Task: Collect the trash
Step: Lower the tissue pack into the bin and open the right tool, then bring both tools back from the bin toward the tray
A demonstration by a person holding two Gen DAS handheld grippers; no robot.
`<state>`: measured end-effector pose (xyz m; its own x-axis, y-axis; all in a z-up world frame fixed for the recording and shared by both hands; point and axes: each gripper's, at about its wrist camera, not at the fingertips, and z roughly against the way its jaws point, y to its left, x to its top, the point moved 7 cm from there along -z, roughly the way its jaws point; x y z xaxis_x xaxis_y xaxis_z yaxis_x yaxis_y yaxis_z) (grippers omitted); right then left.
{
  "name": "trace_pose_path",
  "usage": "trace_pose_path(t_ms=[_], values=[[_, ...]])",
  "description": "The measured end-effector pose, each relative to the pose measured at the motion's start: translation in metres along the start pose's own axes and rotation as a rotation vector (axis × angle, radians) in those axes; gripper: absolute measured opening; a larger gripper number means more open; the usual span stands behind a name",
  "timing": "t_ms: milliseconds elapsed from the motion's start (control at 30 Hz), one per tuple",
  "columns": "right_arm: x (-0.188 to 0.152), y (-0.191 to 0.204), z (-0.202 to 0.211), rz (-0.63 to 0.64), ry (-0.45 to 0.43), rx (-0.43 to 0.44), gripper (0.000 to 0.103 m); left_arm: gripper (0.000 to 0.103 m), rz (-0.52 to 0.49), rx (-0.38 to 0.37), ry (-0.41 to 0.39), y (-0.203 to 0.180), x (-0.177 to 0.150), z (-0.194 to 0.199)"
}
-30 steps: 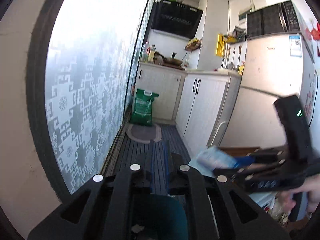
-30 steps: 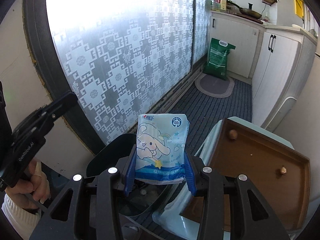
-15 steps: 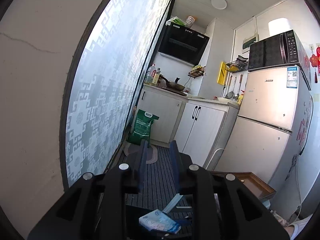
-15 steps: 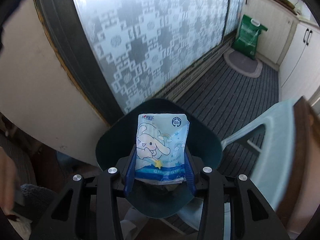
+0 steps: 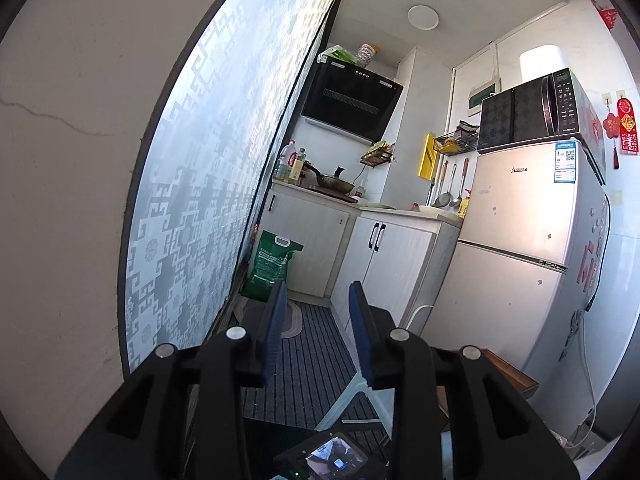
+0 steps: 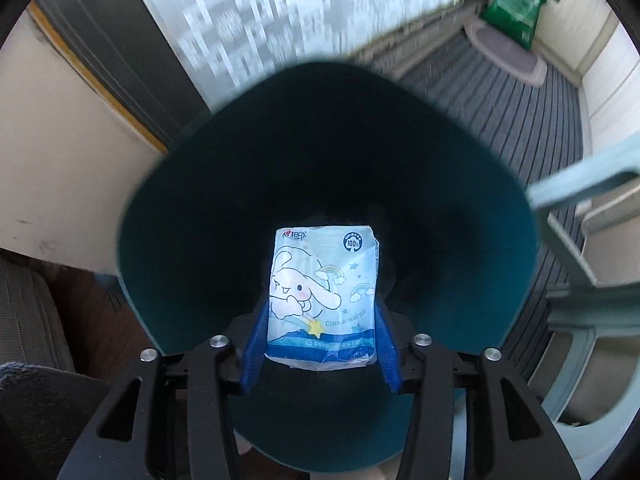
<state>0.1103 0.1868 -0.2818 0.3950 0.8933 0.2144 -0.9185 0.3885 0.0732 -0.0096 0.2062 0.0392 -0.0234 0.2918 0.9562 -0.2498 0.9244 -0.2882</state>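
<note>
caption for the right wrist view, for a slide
Right gripper, jaws opening, holds a tissue pack over the dark teal bin.

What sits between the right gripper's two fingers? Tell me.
The tissue packet, over the dark teal bin, with the right gripper opening around it. The right wrist view shows this.

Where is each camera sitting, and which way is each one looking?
Left wrist: sits on the left gripper, facing level down a narrow kitchen toward the fridge; only its two opening, empty fingers show.
Right wrist: sits on the right gripper, facing steeply down into the dark teal bin; its opening fingers flank the blue tissue pack.
Both views share the green bag, the striped floor and the patterned frosted glass.
</note>
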Motion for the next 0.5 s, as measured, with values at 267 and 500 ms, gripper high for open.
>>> trace_pose_path(t_ms=[267, 500], values=[[0.014, 0.005, 0.04, 0.011, -0.121, 0.018, 0.05, 0.035, -0.005, -0.013, -0.004, -0.005, 0.001, 0.0], [0.014, 0.003, 0.09, -0.011, -0.229, 0.054, 0.068, 0.041, 0.006, -0.005, -0.036, -0.004, 0.009, 0.003]])
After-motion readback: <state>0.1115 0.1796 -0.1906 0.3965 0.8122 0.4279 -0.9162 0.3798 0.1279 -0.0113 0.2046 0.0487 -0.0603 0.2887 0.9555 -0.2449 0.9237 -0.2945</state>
